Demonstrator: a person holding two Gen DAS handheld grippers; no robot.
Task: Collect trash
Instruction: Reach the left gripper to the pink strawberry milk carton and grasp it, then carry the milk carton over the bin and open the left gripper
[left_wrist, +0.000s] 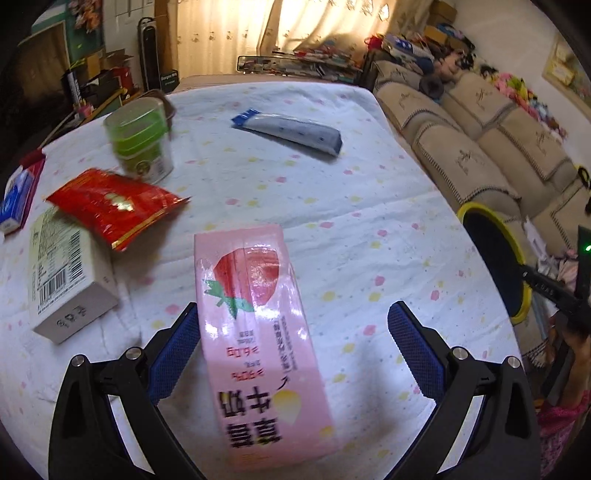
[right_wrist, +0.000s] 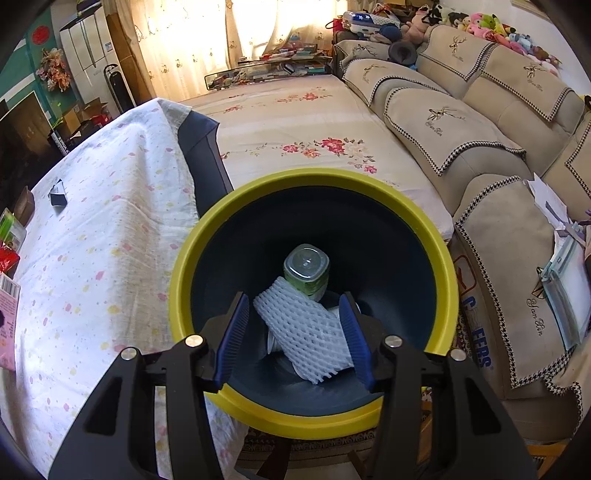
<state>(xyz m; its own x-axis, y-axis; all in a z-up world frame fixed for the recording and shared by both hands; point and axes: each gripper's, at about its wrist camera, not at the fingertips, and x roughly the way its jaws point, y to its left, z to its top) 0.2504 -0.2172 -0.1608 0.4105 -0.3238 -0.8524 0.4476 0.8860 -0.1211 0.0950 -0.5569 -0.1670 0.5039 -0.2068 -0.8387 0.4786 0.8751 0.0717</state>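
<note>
Living room with a beige sofa (right_wrist: 461, 122) and a table under a white dotted cloth (left_wrist: 369, 229) is filling both views. Left gripper (left_wrist: 295, 332) is hanging over the table with jaws spread wide; a pink strawberry milk carton (left_wrist: 255, 325) is lying flat between the blue pads, the left pad sitting just beside its edge, the right pad well apart, so nothing is gripped. Also lying on the cloth: a red snack bag (left_wrist: 114, 203), a white box (left_wrist: 66, 280), a green cup (left_wrist: 142, 140), a blue-grey tube (left_wrist: 291, 131).

Right gripper (right_wrist: 297, 332) is hovering over a dark bin with a yellow rim (right_wrist: 177, 295) beside the table, jaws about half open, holding nothing. Inside the bin a white foam net (right_wrist: 299, 328) and a green bottle (right_wrist: 306, 267) are sitting at the bottom.
</note>
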